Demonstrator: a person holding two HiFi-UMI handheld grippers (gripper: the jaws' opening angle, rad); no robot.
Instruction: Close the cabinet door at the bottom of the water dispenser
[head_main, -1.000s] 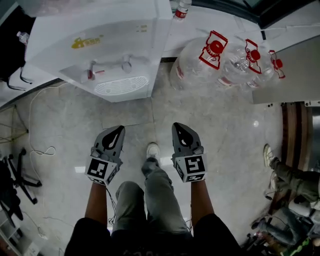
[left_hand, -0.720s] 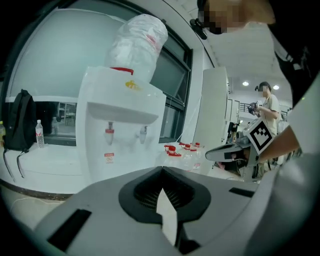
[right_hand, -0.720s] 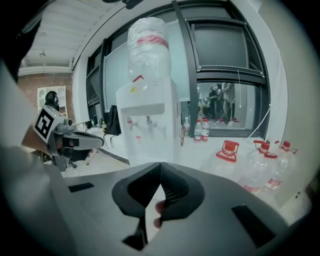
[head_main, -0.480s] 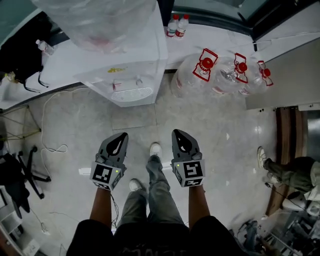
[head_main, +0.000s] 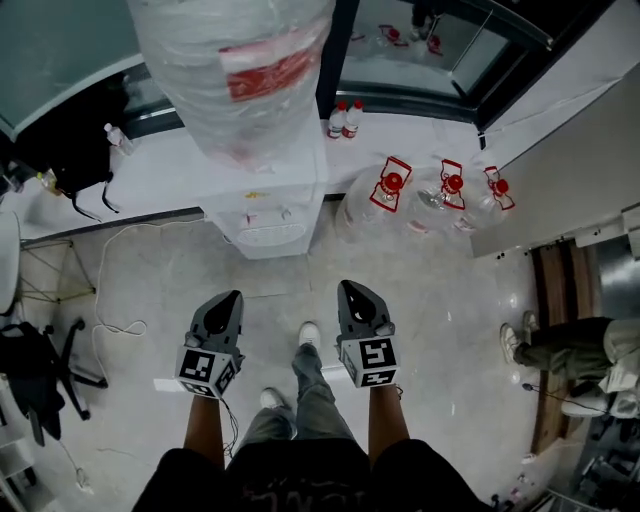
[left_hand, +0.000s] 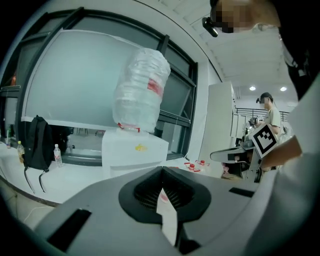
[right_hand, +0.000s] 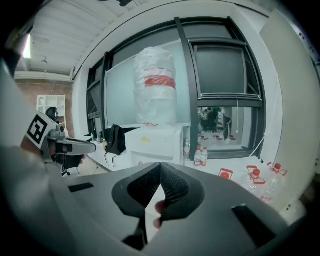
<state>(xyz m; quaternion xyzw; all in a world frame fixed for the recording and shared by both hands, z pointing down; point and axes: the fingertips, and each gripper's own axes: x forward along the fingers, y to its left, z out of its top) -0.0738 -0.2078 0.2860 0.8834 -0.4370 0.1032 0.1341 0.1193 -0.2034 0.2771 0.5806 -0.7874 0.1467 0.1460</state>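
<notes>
The white water dispenser (head_main: 268, 212) stands against the window ledge, with a plastic-wrapped bottle (head_main: 235, 70) on top. I see it from above, so its bottom cabinet door is hidden. In both gripper views the dispenser (left_hand: 135, 152) (right_hand: 155, 142) shows ahead, its lower front covered by the gripper bodies. My left gripper (head_main: 229, 299) and right gripper (head_main: 354, 289) are held side by side well short of the dispenser. Both are shut and hold nothing, which the left gripper (left_hand: 162, 171) and right gripper (right_hand: 160, 166) also show in their own views.
Empty water jugs (head_main: 385, 200) with red handles lie right of the dispenser. Small bottles (head_main: 342, 120) stand on the ledge. At the left are a black backpack (head_main: 60, 150), a floor cable (head_main: 110, 300) and a chair (head_main: 30, 370). Another person's legs (head_main: 570, 345) are at the right.
The view has risen: the dispenser and floor look smaller and farther, and the bottle on top has come into view. Both grippers rose too and stay side by side, shut.
</notes>
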